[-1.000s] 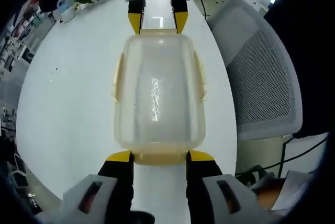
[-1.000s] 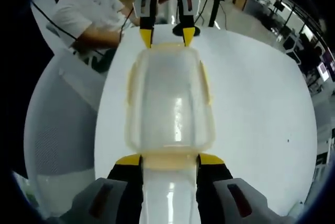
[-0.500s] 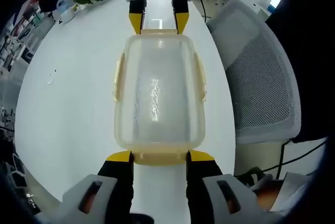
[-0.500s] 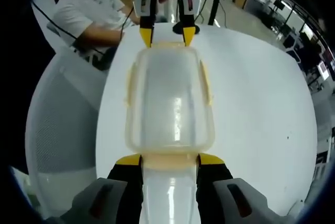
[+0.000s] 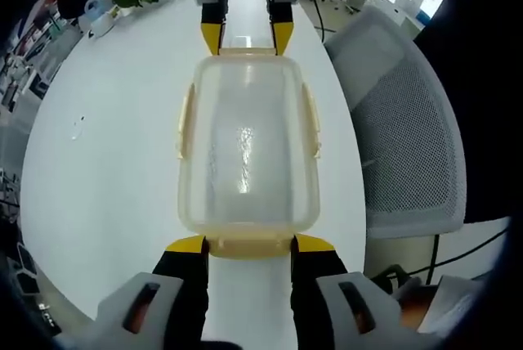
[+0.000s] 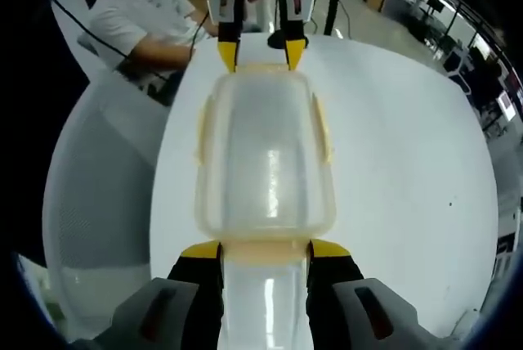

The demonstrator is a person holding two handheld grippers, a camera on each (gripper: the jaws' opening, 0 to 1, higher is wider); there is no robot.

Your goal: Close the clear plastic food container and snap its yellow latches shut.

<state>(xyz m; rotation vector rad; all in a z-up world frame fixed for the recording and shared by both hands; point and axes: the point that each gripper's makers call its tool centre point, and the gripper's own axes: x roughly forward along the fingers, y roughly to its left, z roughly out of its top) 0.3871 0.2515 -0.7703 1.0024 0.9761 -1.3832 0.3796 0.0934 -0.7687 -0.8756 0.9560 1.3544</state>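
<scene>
A broad white bench (image 5: 106, 162) carries everything, with a grey mesh office chair (image 5: 409, 137) just beside its edge. At the middle of the bench lies the clear rectangular plastic food container (image 5: 248, 150), its lid on and pale yellow latches (image 5: 311, 121) along its sides. The left gripper (image 5: 249, 245) has its yellow-tipped jaws spread wide at one short end latch; the right gripper (image 6: 265, 250) likewise stands released at the opposite end. A person in a white shirt (image 6: 135, 15) sits beyond the bench.
</scene>
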